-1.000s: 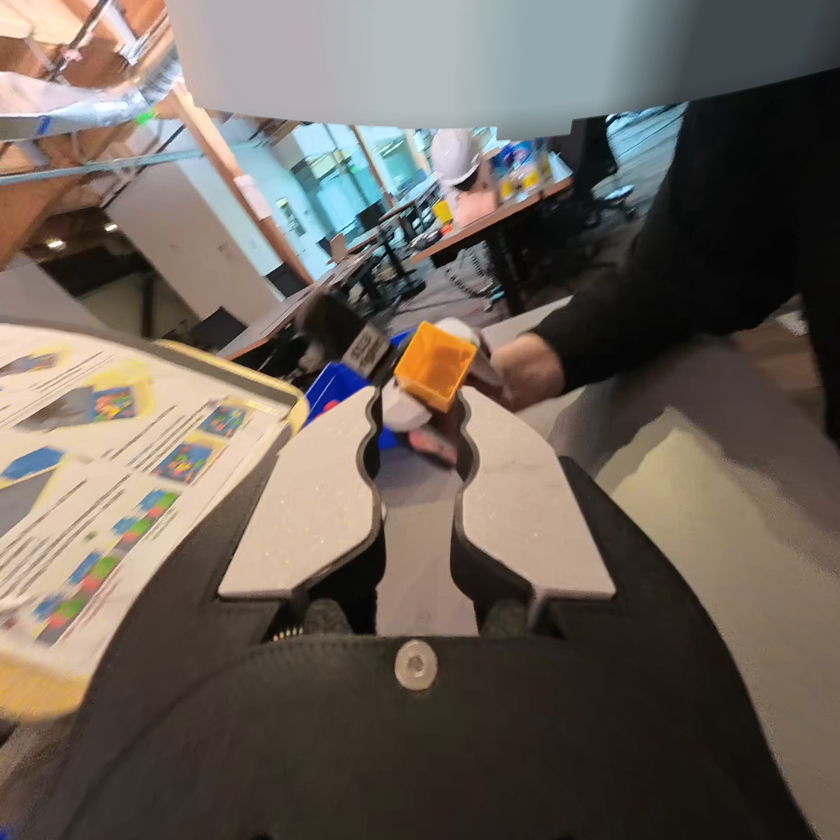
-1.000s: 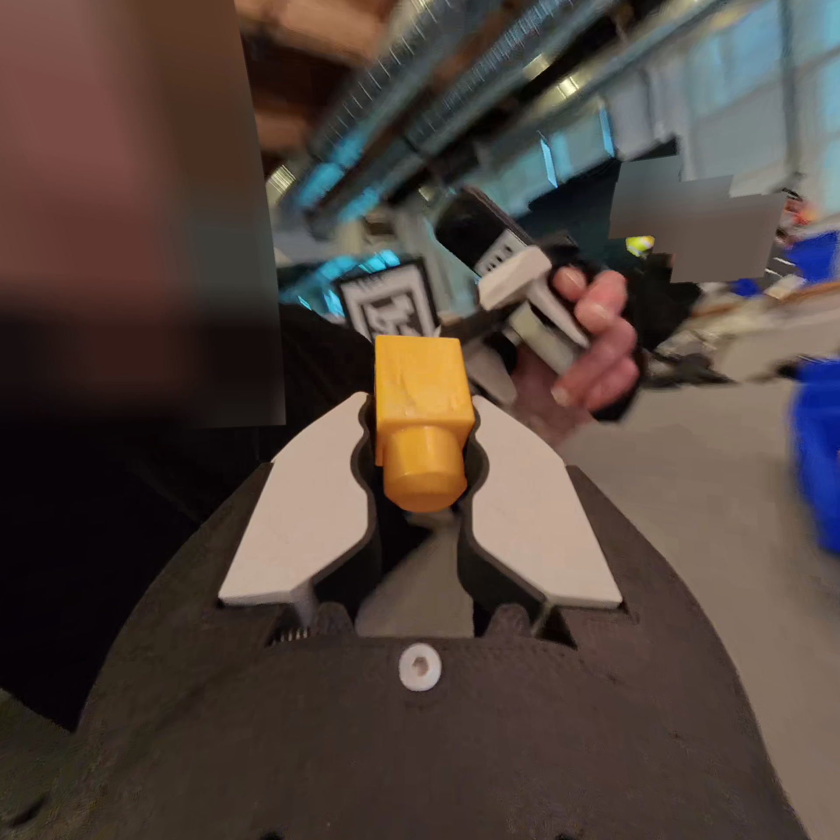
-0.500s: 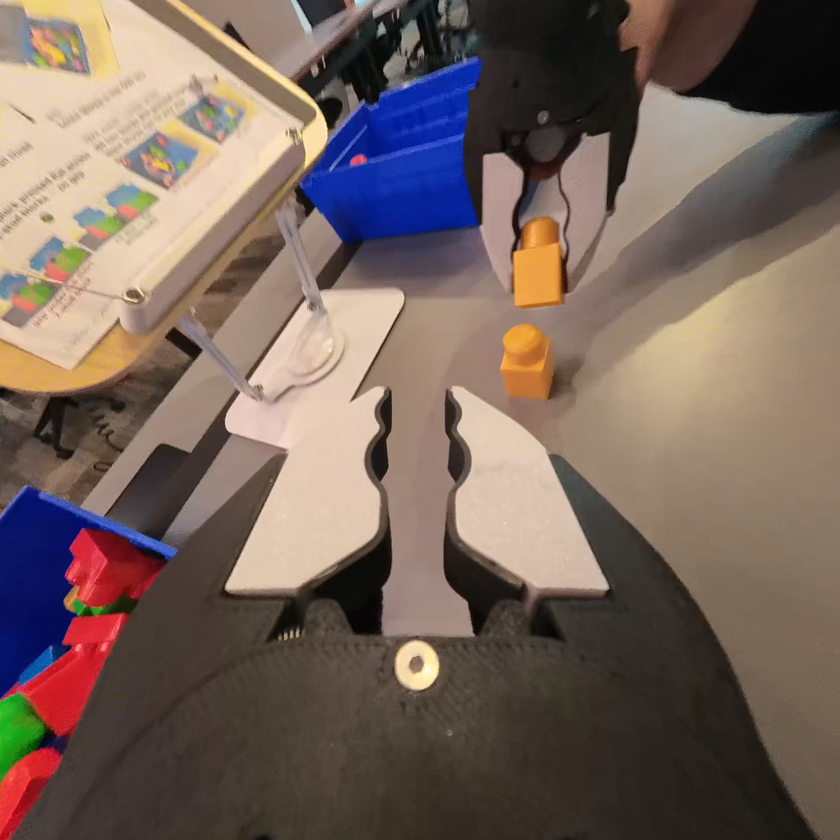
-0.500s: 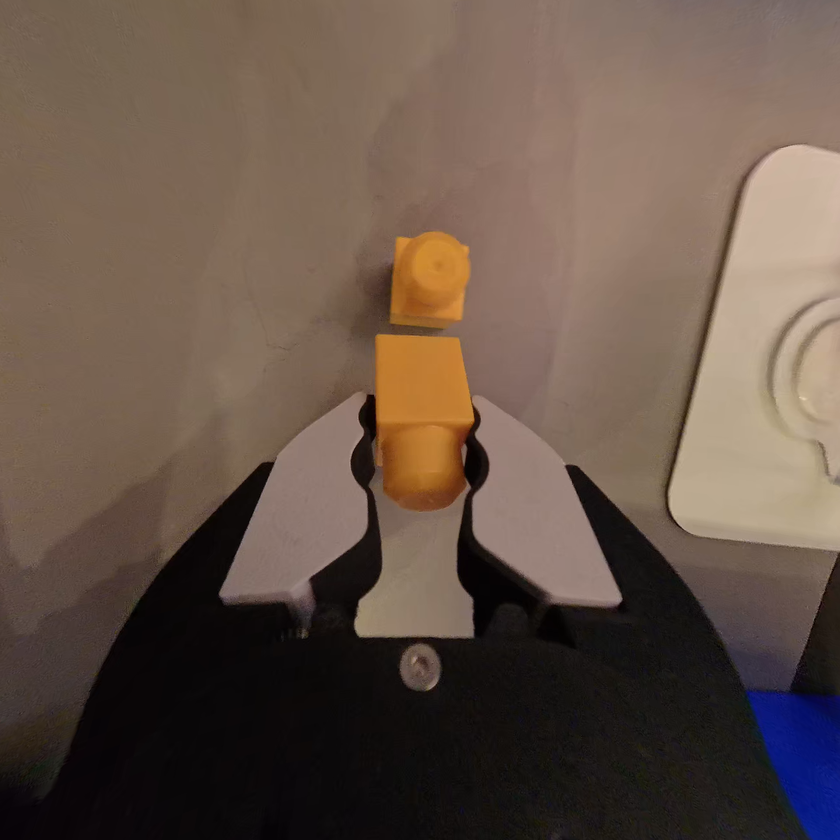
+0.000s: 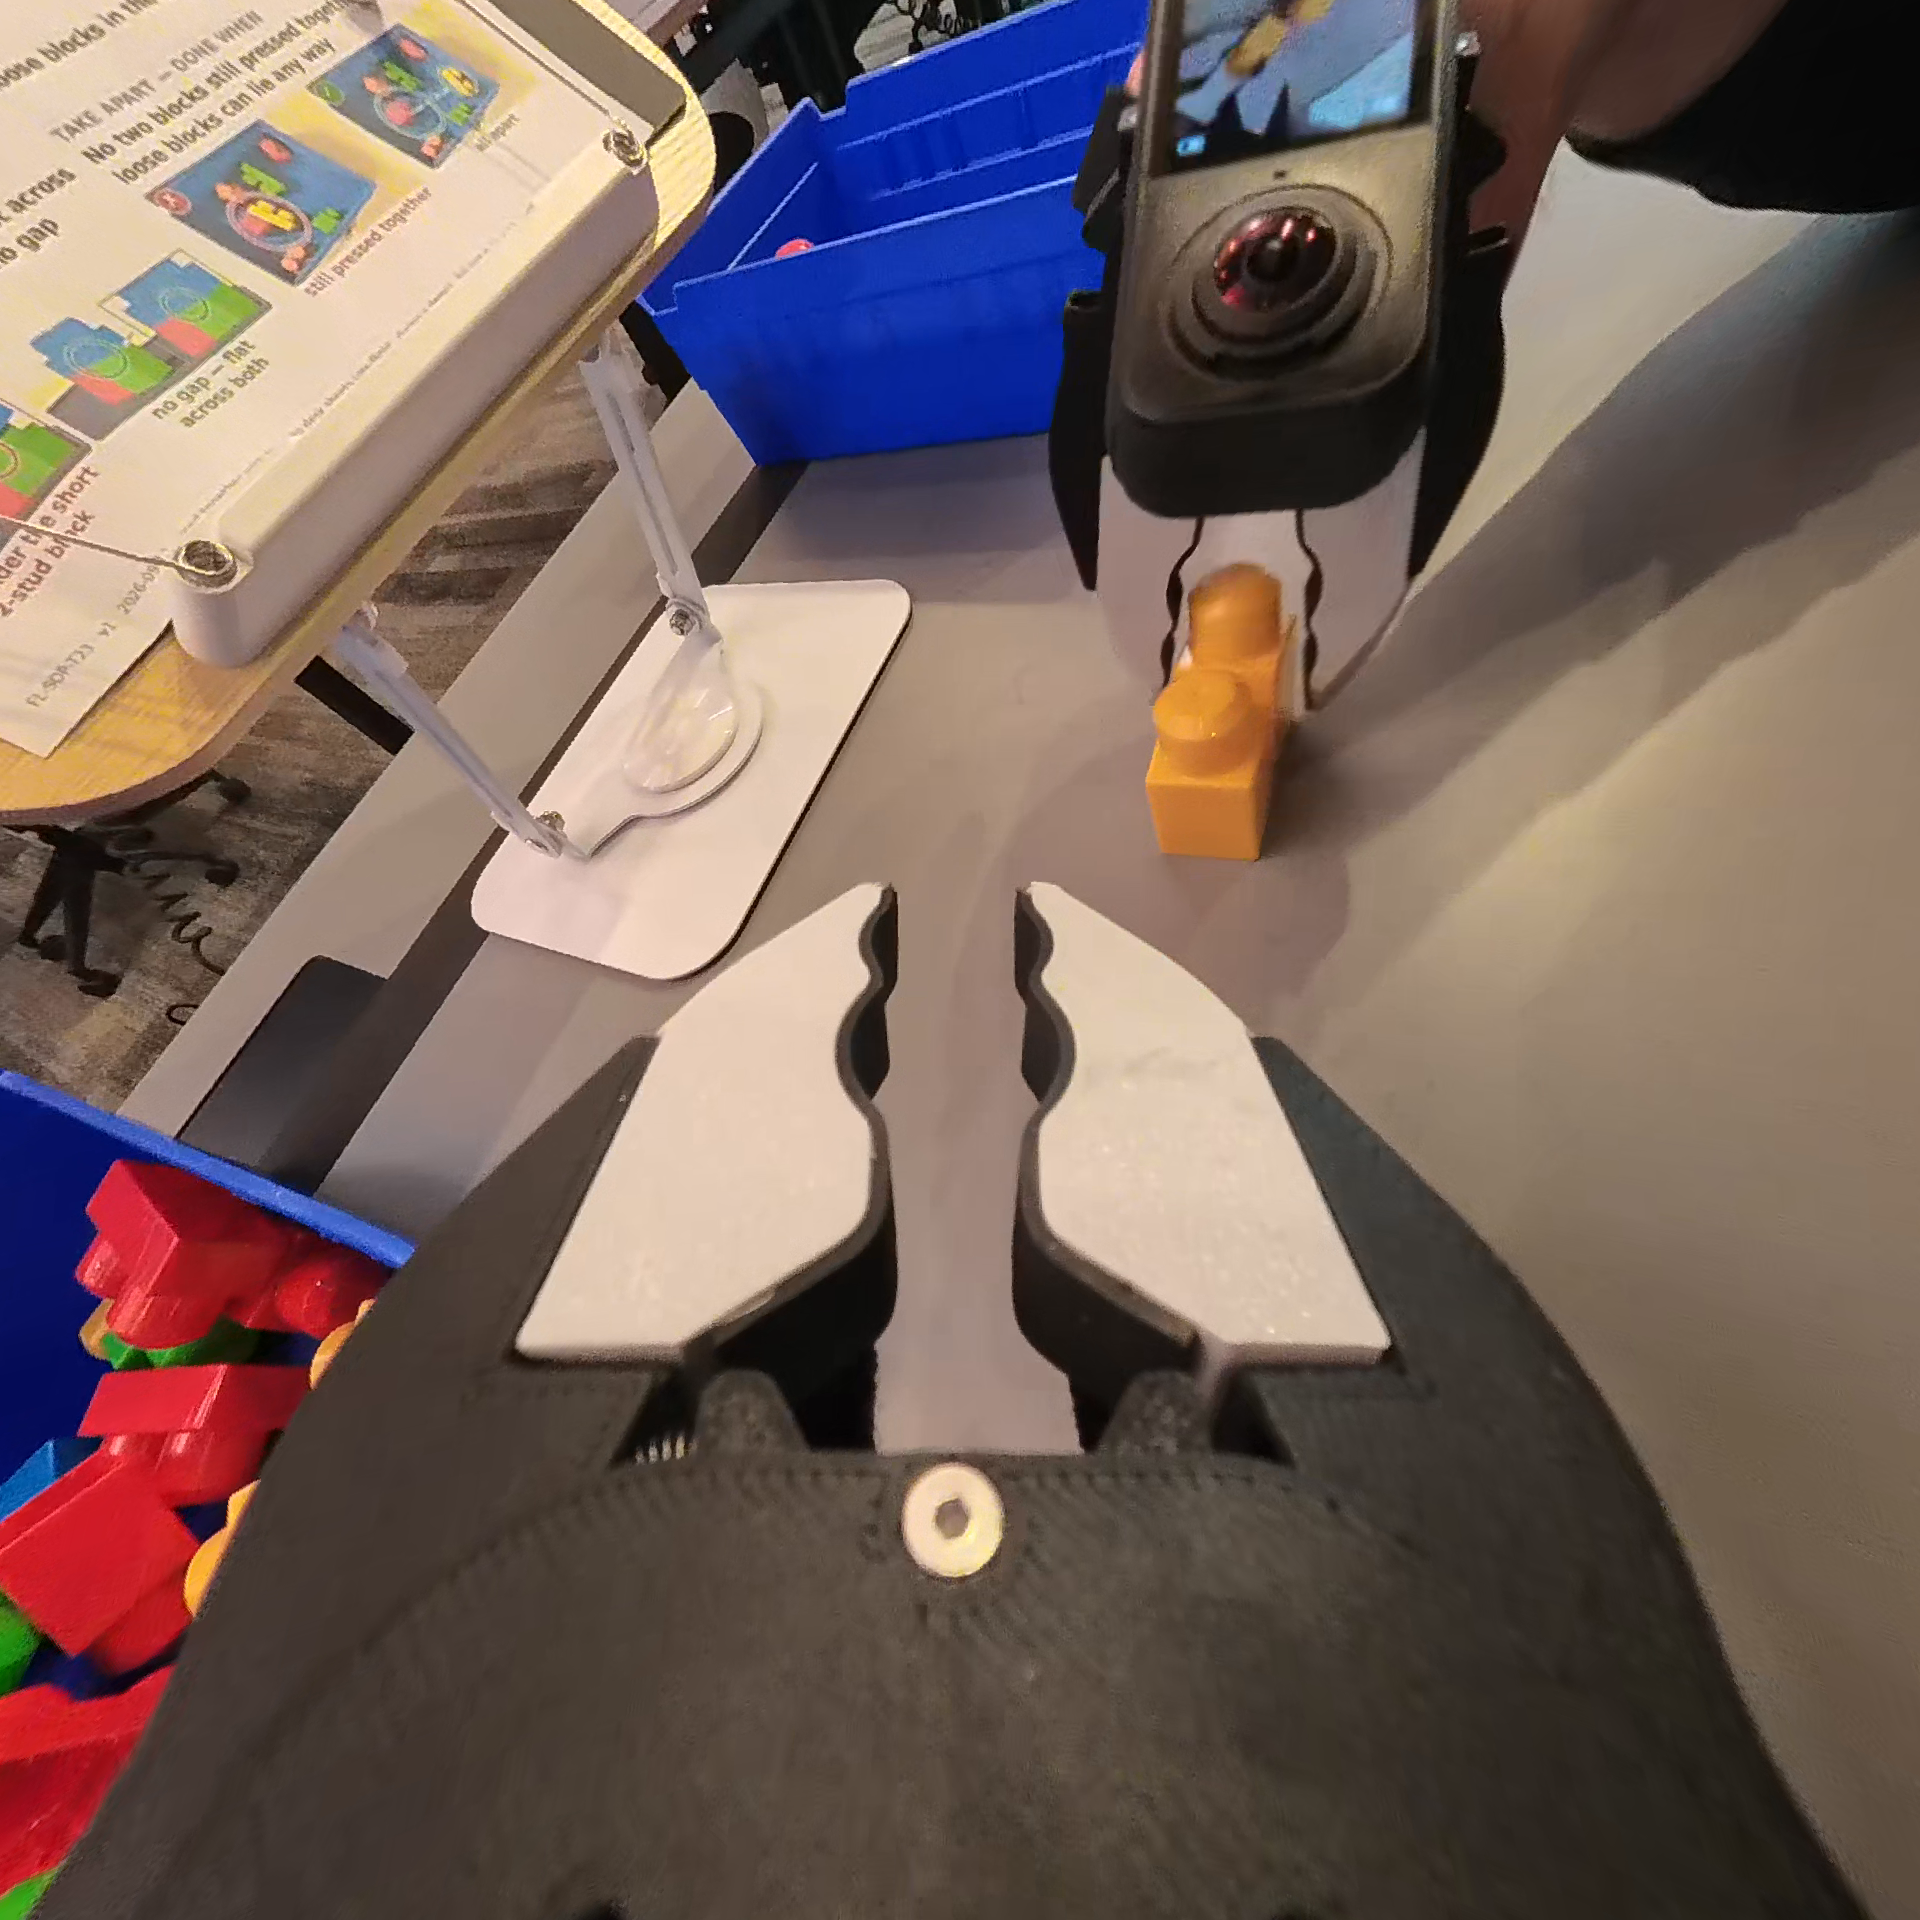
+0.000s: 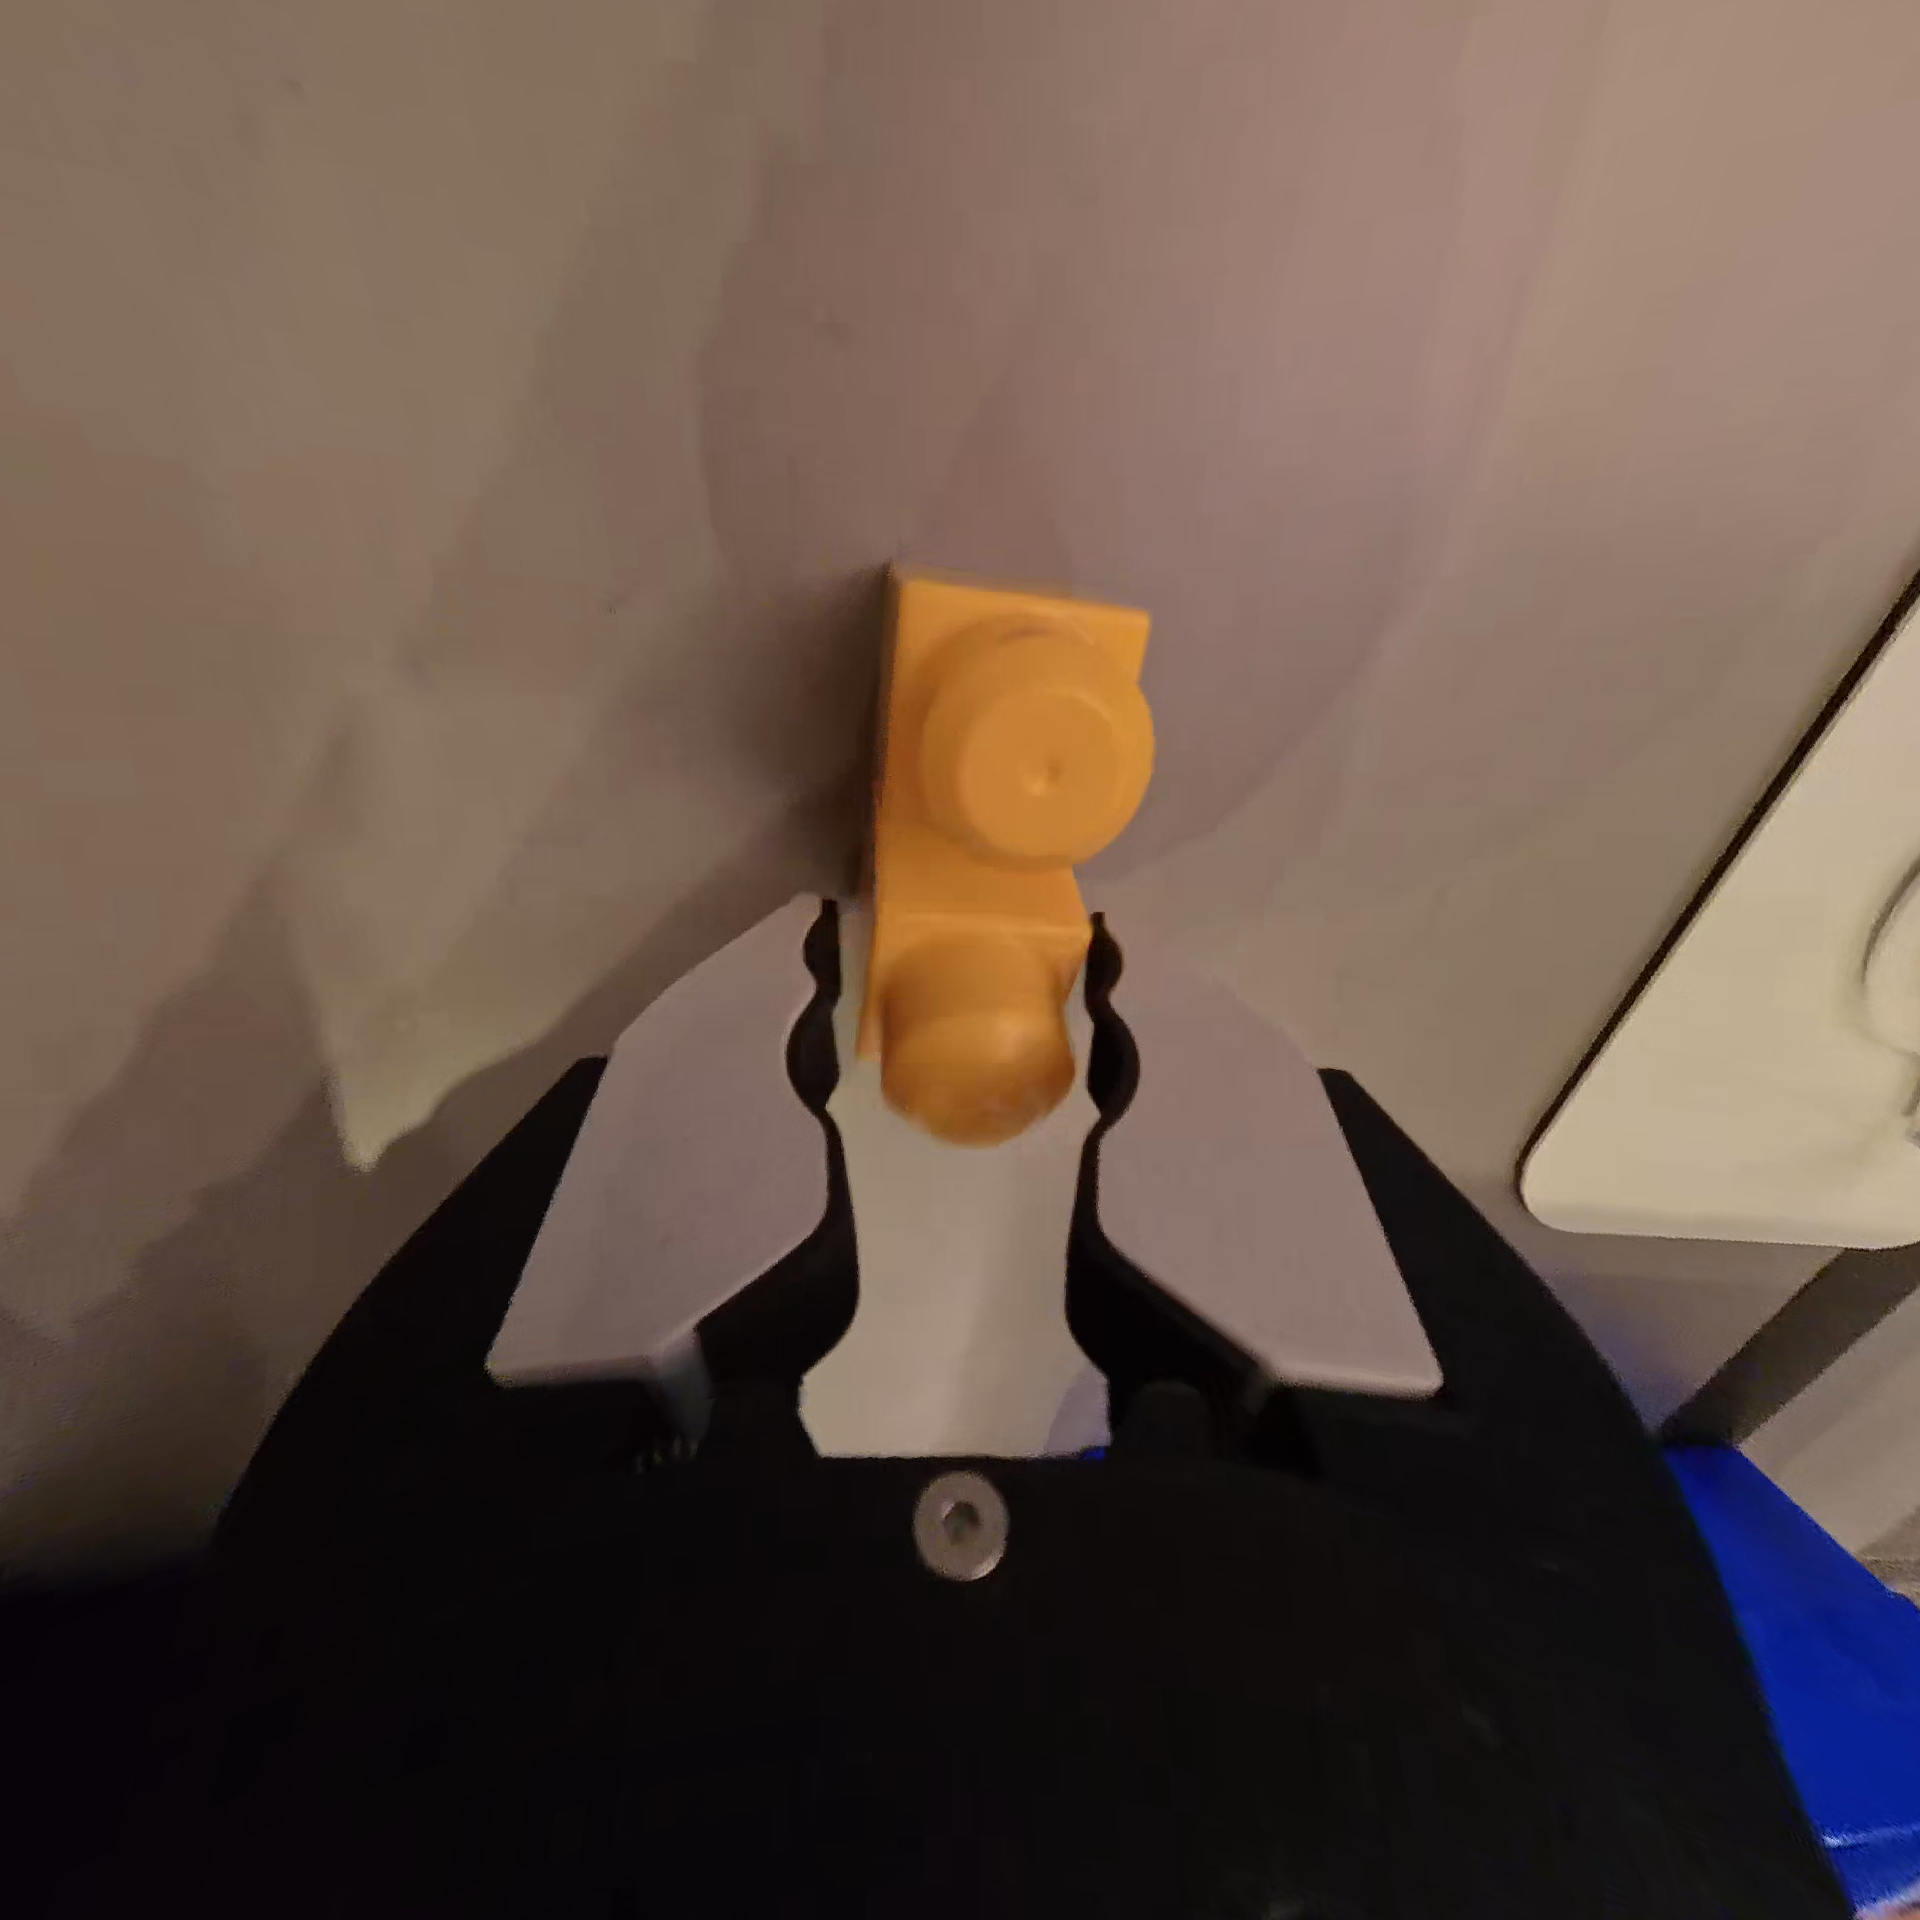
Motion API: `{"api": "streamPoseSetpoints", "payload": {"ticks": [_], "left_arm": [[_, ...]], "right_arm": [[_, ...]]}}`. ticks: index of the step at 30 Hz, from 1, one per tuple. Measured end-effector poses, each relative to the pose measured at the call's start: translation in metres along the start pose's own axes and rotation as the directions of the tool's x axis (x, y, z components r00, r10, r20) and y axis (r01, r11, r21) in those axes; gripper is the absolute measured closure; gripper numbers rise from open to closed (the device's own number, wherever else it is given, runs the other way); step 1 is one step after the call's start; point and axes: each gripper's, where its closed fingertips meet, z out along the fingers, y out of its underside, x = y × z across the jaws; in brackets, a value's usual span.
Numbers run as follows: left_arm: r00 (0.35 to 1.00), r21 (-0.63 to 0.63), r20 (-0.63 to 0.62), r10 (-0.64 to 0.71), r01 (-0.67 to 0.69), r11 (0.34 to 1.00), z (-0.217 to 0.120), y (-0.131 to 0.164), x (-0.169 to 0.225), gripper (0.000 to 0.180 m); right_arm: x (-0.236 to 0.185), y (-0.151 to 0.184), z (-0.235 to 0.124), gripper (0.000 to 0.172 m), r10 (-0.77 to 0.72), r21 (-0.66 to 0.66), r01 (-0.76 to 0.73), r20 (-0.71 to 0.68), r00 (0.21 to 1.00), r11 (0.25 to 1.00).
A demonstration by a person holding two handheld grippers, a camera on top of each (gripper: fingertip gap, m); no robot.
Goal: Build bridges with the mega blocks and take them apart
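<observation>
Left gripper over bare grey table, fingers slightly apart, nothing between them. Right gripper pointed straight down at table, spread around an orange block; clear gap at the left pad, right pad close against block edge, contact not certain. Block standing stud-up on table, touching a second orange block just beside it. White stand base left of the pair, near table's left edge; tilted instruction board overhanging that side. Blue bin at far end behind the blocks. Another blue bin of mixed blocks at near left. Open tabletop right of blocks and ahead of left gripper.
</observation>
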Motion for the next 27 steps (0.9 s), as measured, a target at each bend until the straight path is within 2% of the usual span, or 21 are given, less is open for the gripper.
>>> {"api": "streamPoseSetpoints", "payload": {"ticks": [4, 7, 12, 15, 18, 21, 23, 27], "left_arm": [[1.000, -0.012, 0.024, 0.006, -0.005, 1.000, -0.007, 0.002, -0.005, 0.160], [0.998, -0.023, 0.068, -0.003, 0.004, 1.000, -0.021, 0.005, -0.017, 0.158], [0.968, -0.103, 0.249, 0.013, 0.013, 0.995, -0.068, 0.017, -0.063, 0.157], [0.935, -0.221, 0.348, 0.066, 0.013, 0.975, -0.098, 0.035, -0.099, 0.153], [0.921, -0.308, 0.380, 0.085, 0.039, 0.950, -0.111, 0.056, -0.133, 0.152], [0.916, -0.507, 0.363, 0.172, 0.039, 0.861, -0.109, 0.098, -0.165, 0.152], [0.924, -0.648, 0.316, 0.214, 0.046, 0.760, -0.105, 0.133, -0.179, 0.151], [0.935, -0.832, 0.259, 0.241, 0.090, 0.547, -0.105, 0.189, -0.190, 0.150]], "right_arm": [[0.005, 0.004, -0.015, 0.116, 0.035, 0.060, -0.035, 0.000, 0.999, 0.998], [0.011, 0.008, -0.035, 0.117, 0.064, 0.139, -0.061, -0.018, 0.998, 0.988], [0.024, 0.013, -0.057, 0.132, 0.149, 0.315, -0.114, -0.089, 0.985, 0.942], [0.024, 0.013, -0.051, 0.134, 0.207, 0.427, -0.149, -0.093, 0.974, 0.892], [0.021, 0.007, -0.040, 0.138, 0.253, 0.527, -0.170, -0.090, 0.963, 0.833], [0.017, 0.003, -0.023, 0.146, 0.278, 0.585, -0.184, -0.075, 0.958, 0.790], [0.018, 0.002, -0.014, 0.147, 0.288, 0.595, -0.179, -0.091, 0.953, 0.783], [0.021, 0.001, -0.012, 0.146, 0.299, 0.610, -0.182, -0.094, 0.950, 0.772]]}}
